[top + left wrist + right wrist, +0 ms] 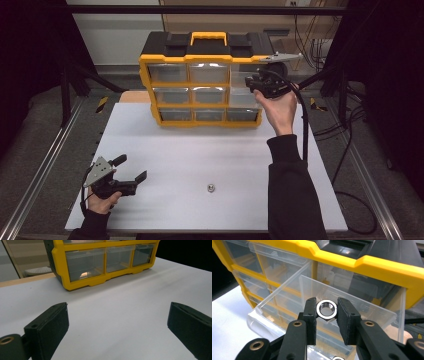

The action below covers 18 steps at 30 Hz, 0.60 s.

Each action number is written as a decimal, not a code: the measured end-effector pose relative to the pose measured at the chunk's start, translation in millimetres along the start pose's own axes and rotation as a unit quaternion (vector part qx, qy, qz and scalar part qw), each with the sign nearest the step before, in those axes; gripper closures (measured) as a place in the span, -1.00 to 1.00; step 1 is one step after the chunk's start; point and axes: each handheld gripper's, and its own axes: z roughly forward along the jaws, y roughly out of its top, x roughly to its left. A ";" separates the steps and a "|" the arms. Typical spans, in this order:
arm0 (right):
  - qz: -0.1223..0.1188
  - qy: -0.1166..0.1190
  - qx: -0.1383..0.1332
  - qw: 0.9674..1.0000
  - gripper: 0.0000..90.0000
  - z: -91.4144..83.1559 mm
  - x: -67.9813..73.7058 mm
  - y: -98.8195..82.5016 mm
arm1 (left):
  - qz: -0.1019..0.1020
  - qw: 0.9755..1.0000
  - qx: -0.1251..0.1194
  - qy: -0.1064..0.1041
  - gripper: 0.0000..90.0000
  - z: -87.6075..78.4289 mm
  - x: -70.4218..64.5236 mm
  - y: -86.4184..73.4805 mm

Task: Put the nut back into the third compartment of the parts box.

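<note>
My right hand-held gripper [326, 315] is clenched on a shiny silver hexagonal metal nut [326, 309], one jaw on each side of it, so that I look through its threaded hole. I hold the nut over a clear plastic drawer [287, 307] that is pulled out from the yellow and black plastic organizer box with small transparent drawers [202, 80]. In the high view this gripper [255, 84] is raised at the right end of the box, at the level of its upper rows, and my right hand [278, 107] in a dark sleeve reaches up to it. At the bottom edge of the right gripper view a piece of another shiny nut [338, 358] is seen inside the drawer, just below the jaws.

The box stands at the far side of the white table [200, 150], with a yellow handle [208, 36] on its black top.

My left hand-held gripper [131, 168] is released, its jaws wide apart and holding nothing. It is low over the near left corner of the table, well apart from the box. In the left gripper view the jaws frame bare white table, and the bottom row of drawers [107, 261] is seen beyond.

A second small silver metal nut [211, 188] lies on the table near the front edge, between my two arms, and nothing touches it.
</note>
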 end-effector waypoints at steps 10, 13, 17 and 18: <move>0.005 0.002 -0.052 0.999 0.15 -15.3 0.2 4.2 | 0.000 1.000 0.000 0.000 -0.92 -0.2 0.0 0.2; 0.014 0.010 -0.091 0.996 -0.15 -30.5 1.8 3.1 | -0.001 1.000 -0.001 0.000 -0.92 -0.3 0.1 0.2; 0.016 0.014 -0.114 0.993 -0.41 -42.5 5.6 0.2 | 0.001 1.000 0.000 0.000 -0.92 -0.1 -0.4 0.2; 0.013 0.014 -0.121 0.992 -0.46 -46.3 7.4 -0.9 | 0.002 1.000 0.000 0.000 -0.92 0.1 -0.5 0.1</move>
